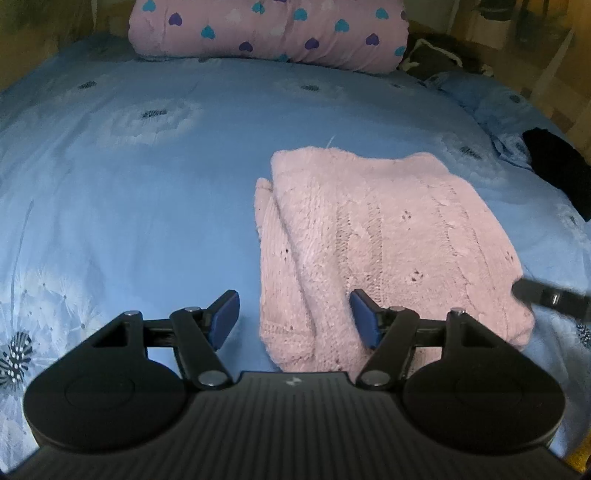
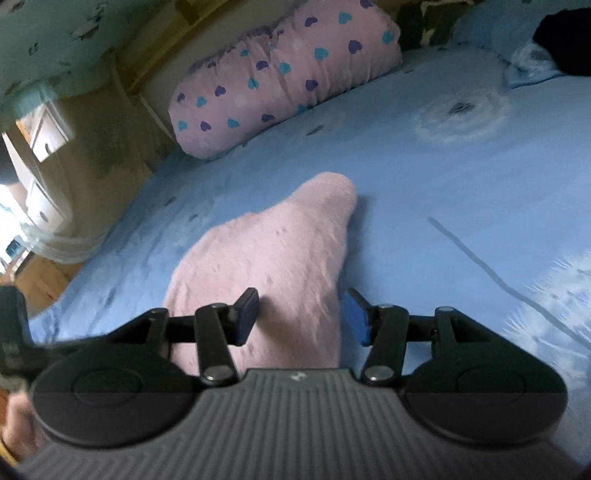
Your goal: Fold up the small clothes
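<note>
Blue dandelion-print bedsheet, pink heart-patterned pillow at its far edge, black garment near the sheet's right side

A folded pink knitted sweater lies on a bed covered by a blue sheet printed with pale dandelion shapes. The left tool hangs low over the sweater's near left corner, its blue-padded fingers spread apart with nothing pinched between them; one pad sits over bare sheet, the other over the knit. At the far edge of the bed rests a pink pillow dotted with blue and purple hearts. A black cloth lies at the right edge. The other tool's dark tip reaches the sweater's right side.
</note>
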Motion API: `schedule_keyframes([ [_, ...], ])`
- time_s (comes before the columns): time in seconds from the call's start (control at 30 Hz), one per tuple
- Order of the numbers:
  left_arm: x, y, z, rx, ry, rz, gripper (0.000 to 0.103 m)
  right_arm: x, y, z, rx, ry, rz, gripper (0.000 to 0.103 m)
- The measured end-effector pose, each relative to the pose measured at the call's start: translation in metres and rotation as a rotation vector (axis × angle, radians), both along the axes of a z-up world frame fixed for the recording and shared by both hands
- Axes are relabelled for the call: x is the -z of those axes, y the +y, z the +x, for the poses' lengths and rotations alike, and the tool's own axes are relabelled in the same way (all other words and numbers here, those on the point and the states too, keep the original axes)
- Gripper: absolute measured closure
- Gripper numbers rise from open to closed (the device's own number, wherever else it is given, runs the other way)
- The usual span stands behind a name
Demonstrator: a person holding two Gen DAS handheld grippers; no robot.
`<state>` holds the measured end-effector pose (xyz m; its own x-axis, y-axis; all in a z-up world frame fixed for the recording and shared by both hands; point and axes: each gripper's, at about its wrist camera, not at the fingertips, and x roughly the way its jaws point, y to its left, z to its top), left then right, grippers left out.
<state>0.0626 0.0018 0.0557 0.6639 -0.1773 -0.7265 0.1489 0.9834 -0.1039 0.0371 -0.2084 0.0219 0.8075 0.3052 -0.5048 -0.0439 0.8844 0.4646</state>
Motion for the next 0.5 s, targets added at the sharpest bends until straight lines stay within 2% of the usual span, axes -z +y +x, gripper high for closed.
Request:
schedule_keyframes([
  [0.07, 0.004, -0.001, 0.0, -0.009, -0.006, 0.019, 0.025, 0.008, 0.004, 0.0, -0.011, 0.016, -0.037, 0.049],
  [0.2, 0.003, -0.005, -0.007, -0.026, -0.037, 0.029, 0.024, 0.02, 0.008, 0.002, -0.017, 0.015, -0.037, 0.049],
  [0.3, -0.003, -0.007, -0.021, -0.021, -0.056, 0.029, 0.022, 0.013, 0.013, -0.008, 0.0, -0.015, -0.067, 0.048],
  [0.5, -0.01, -0.006, -0.045, -0.051, -0.036, 0.016, 0.012, 0.0, 0.024, -0.035, 0.005, -0.083, -0.115, 0.048],
])
